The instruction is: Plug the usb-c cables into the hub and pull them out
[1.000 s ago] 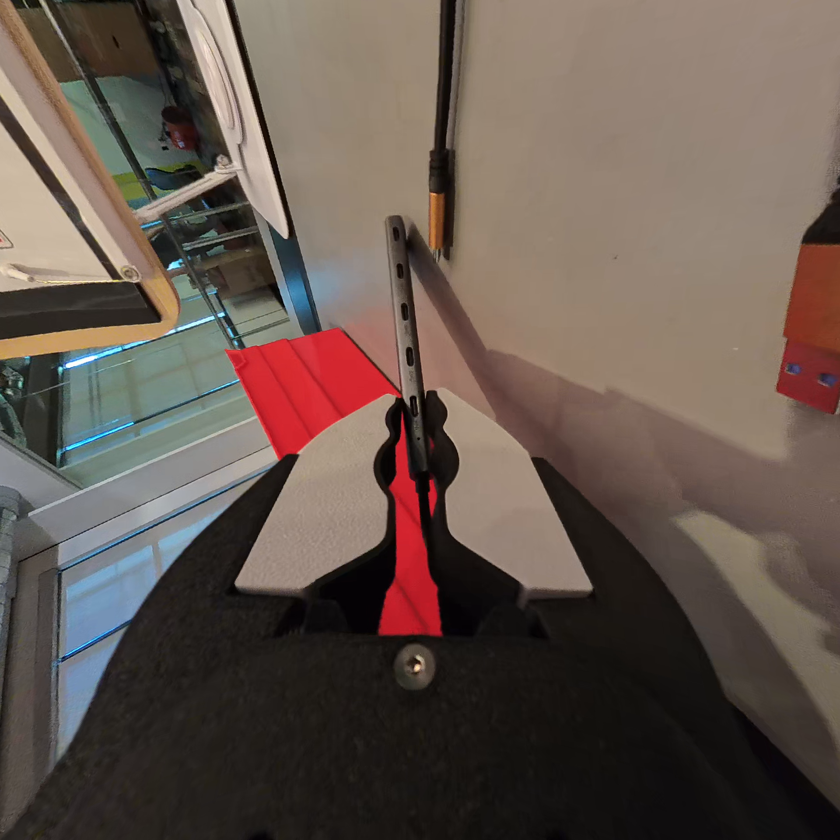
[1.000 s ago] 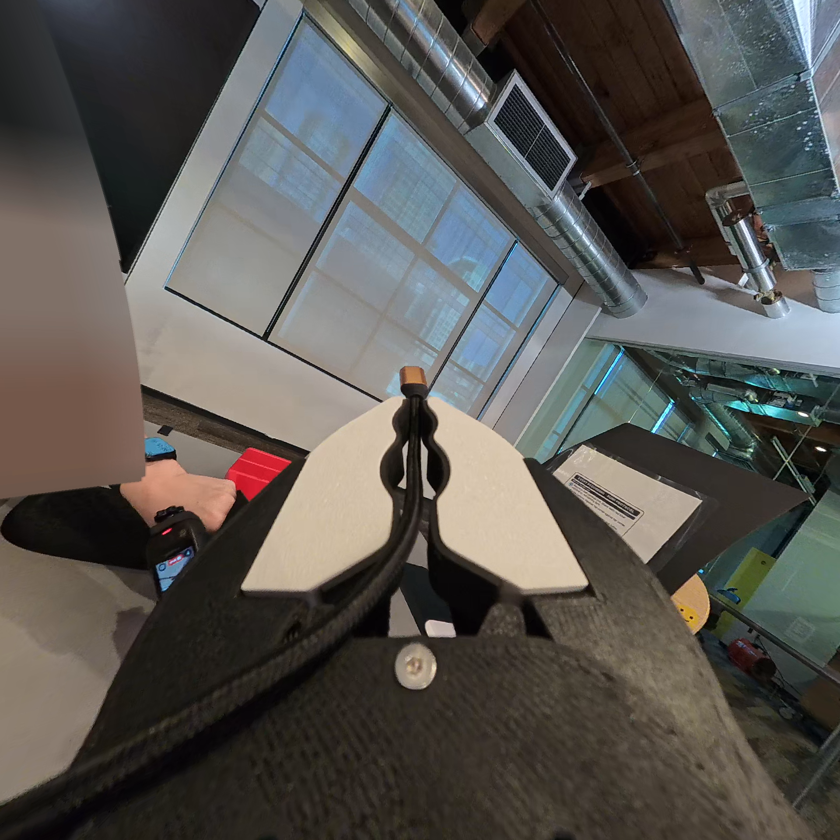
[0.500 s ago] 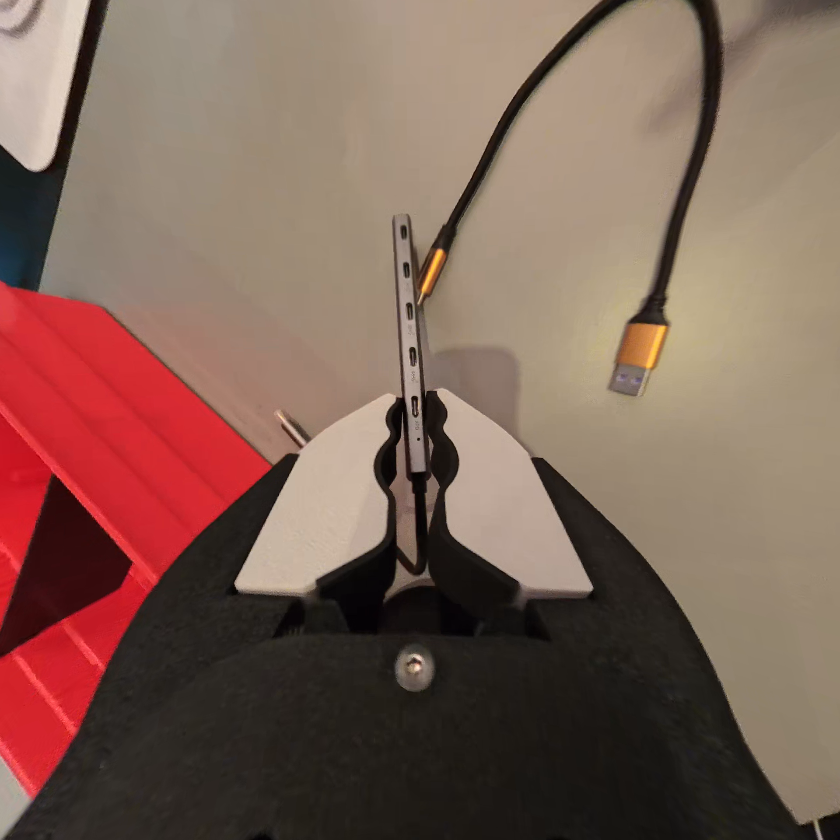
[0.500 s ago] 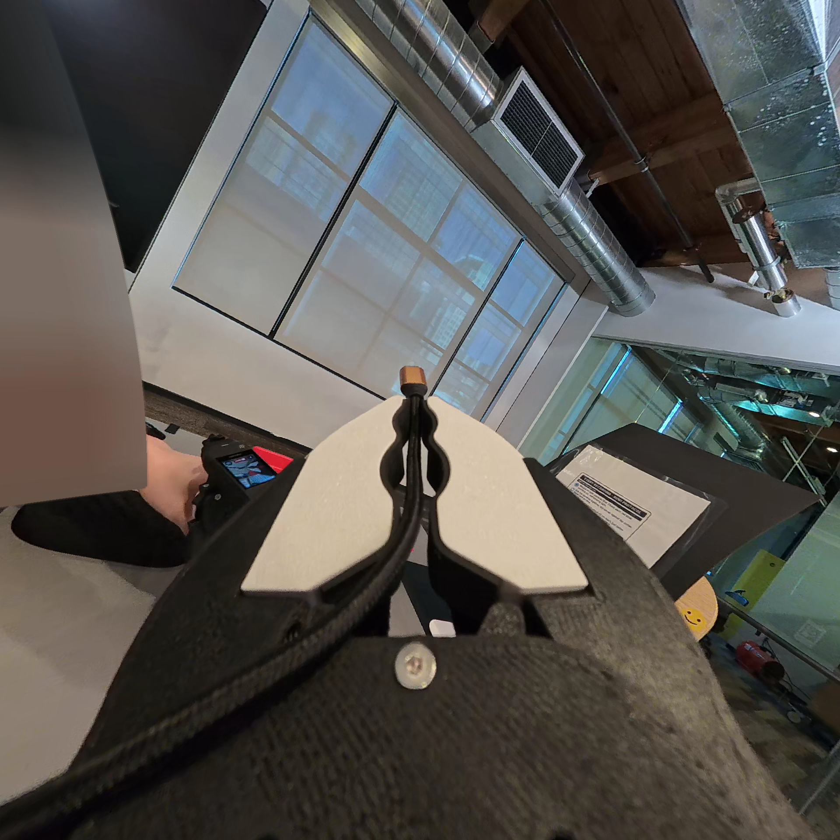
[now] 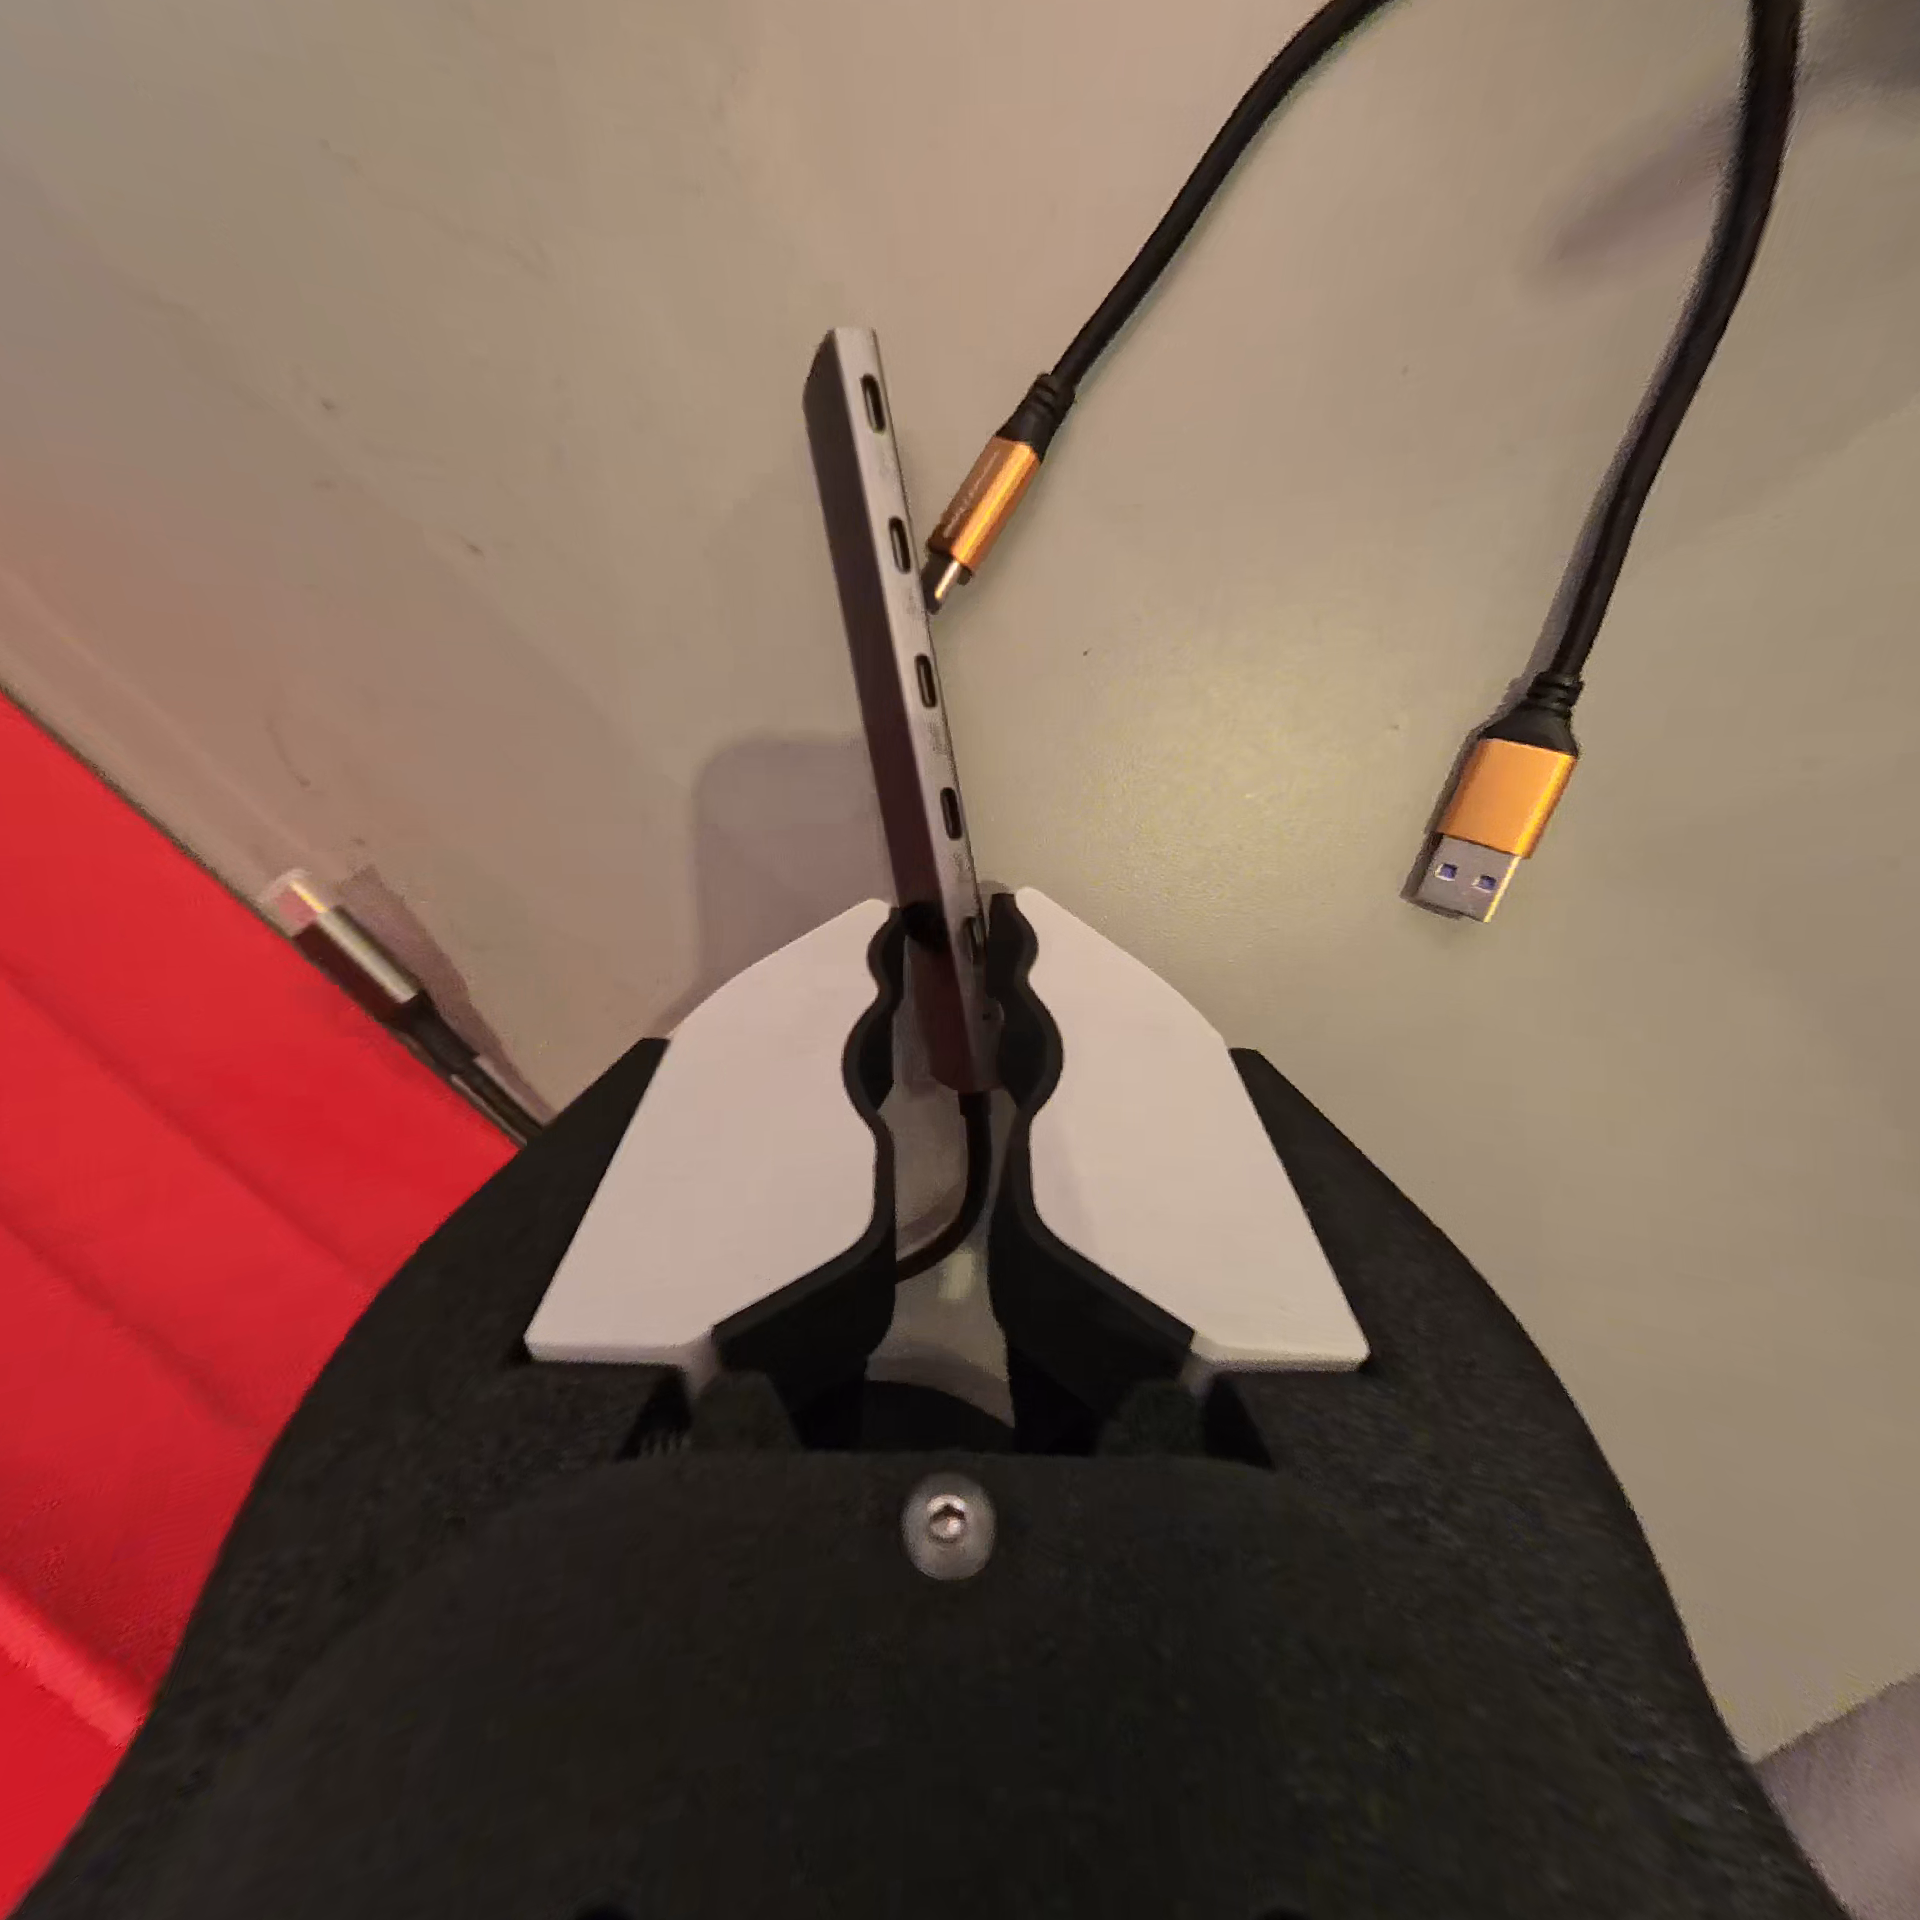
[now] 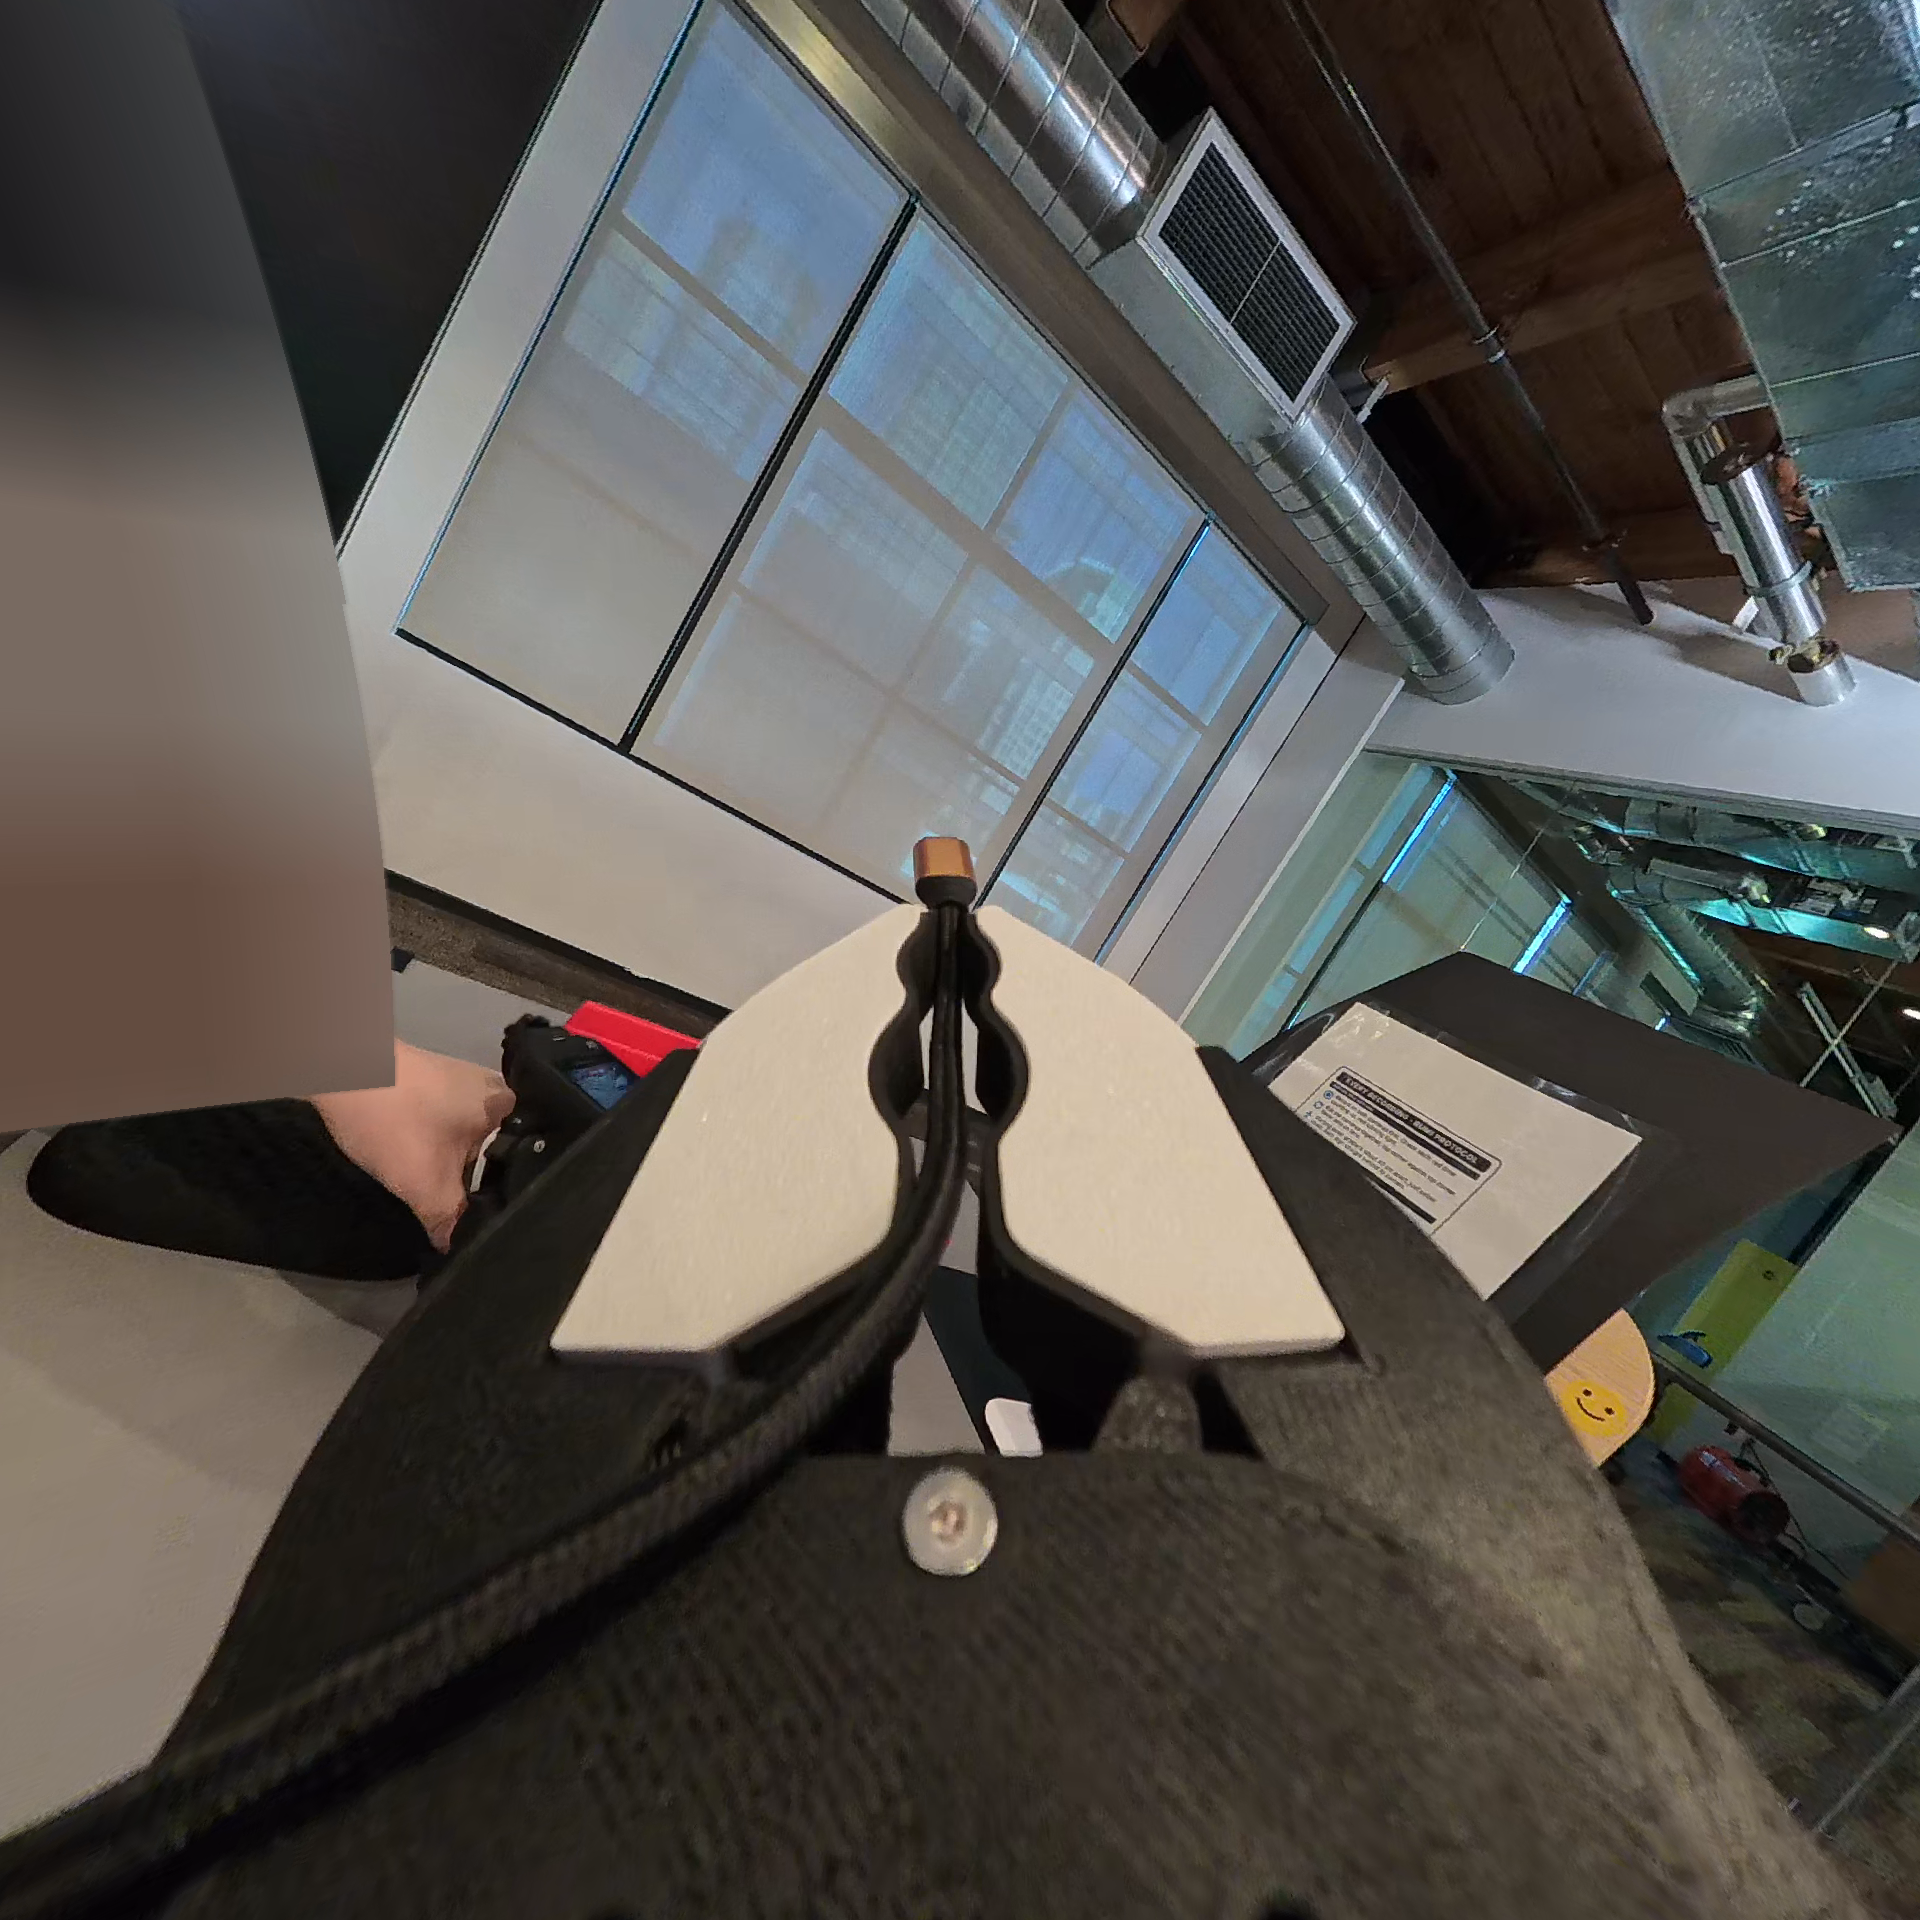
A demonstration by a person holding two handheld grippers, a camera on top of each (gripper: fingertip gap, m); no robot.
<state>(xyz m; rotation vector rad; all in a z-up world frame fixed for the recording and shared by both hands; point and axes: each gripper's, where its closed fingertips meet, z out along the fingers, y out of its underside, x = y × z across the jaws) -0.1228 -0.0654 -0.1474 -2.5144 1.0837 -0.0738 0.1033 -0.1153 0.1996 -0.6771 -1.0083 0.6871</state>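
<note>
In the left wrist view my left gripper (image 5: 942, 920) is shut on the near end of a slim grey hub (image 5: 899, 634). The hub sticks out forward over the beige table (image 5: 416, 416) and leans to the left, its row of ports facing right. A black cable's orange USB-C plug (image 5: 982, 509) lies on the table just right of the hub, apart from it. In the right wrist view my right gripper (image 6: 942, 920) is shut on a black braided cable (image 6: 925, 1195), whose copper-coloured plug (image 6: 942, 862) pokes out past the fingertips, pointing up at the windows.
An orange USB-A plug (image 5: 1496, 821) on a black cable lies on the table at the right. A silver plug (image 5: 343, 935) lies beside a red object (image 5: 156, 1143) at the left. In the right view a person's hand (image 6: 416, 1132) shows low left and a black stand (image 6: 1714, 1143) at right.
The left view swung from the room's edge down onto the table and moved closer. The hub now leans left between jaws that stand slightly wider. The right gripper barely moved.
</note>
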